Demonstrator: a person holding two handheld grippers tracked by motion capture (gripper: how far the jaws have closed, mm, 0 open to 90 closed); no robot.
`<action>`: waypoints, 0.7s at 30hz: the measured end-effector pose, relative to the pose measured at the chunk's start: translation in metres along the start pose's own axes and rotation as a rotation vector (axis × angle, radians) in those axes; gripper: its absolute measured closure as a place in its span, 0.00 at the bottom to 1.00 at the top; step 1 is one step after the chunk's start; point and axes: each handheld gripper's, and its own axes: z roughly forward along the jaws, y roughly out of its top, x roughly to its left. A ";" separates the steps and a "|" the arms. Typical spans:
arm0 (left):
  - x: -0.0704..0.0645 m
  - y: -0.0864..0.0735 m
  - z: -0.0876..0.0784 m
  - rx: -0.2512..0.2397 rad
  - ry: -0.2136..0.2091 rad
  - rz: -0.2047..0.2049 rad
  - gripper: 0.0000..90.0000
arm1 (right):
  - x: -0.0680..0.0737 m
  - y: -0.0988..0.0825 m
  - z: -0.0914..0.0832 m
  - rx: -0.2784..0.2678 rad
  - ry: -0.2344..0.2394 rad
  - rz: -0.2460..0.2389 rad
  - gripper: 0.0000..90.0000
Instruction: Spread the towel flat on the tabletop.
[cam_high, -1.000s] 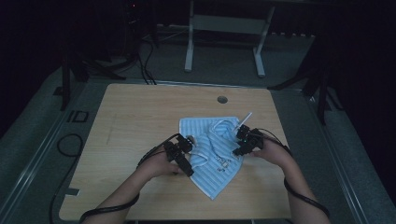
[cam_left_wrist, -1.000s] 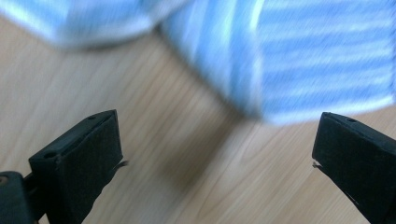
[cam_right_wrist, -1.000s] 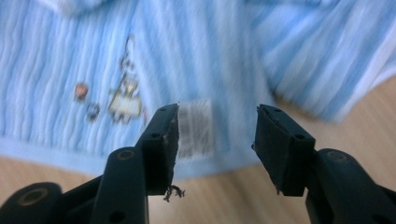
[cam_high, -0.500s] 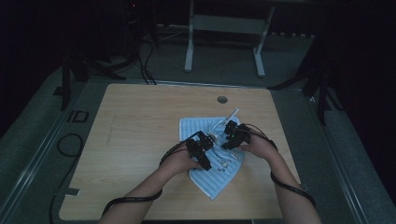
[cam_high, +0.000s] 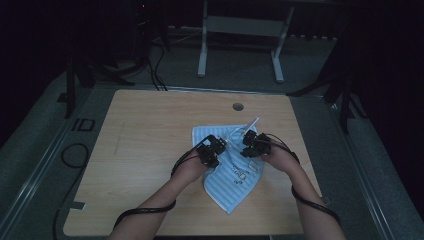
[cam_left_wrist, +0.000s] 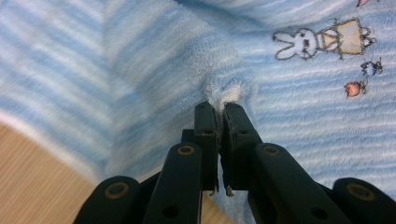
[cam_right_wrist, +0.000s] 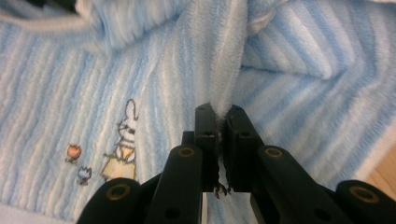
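A light blue striped towel (cam_high: 235, 182) with a small rabbit picture (cam_left_wrist: 322, 42) lies rumpled on the wooden table (cam_high: 145, 145), right of its middle. My left gripper (cam_high: 212, 149) rests on the towel's left part. Its jaws have just closed and pinch a small raised fold of the towel (cam_left_wrist: 224, 91). My right gripper (cam_high: 255, 145) sits close beside it on the towel's upper right. Its jaws have also just closed, on a narrow ridge of the cloth (cam_right_wrist: 226, 79). The rabbit picture (cam_right_wrist: 122, 149) lies left of those jaws.
A round hole (cam_high: 238, 106) sits near the table's far edge. A thin white strip (cam_high: 253, 122) sticks out from the towel's far corner. Bare wood spreads left of the towel. A white stand (cam_high: 240, 30) and floor cables (cam_high: 75, 150) lie beyond the table.
My left gripper has moved right from the towel's left edge onto the cloth, close to the right gripper. Both hands have drawn together, and the towel is narrower and more bunched.
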 end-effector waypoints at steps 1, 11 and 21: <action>0.002 -0.002 -0.002 -0.004 0.009 -0.007 0.95 | 0.001 -0.002 -0.002 -0.008 0.002 0.003 0.94; 0.030 -0.026 -0.018 -0.036 0.067 -0.075 0.95 | 0.012 -0.044 -0.021 -0.060 -0.005 0.062 0.94; 0.045 -0.035 -0.012 -0.015 0.080 -0.119 0.95 | 0.049 -0.100 -0.034 -0.083 0.020 0.132 0.94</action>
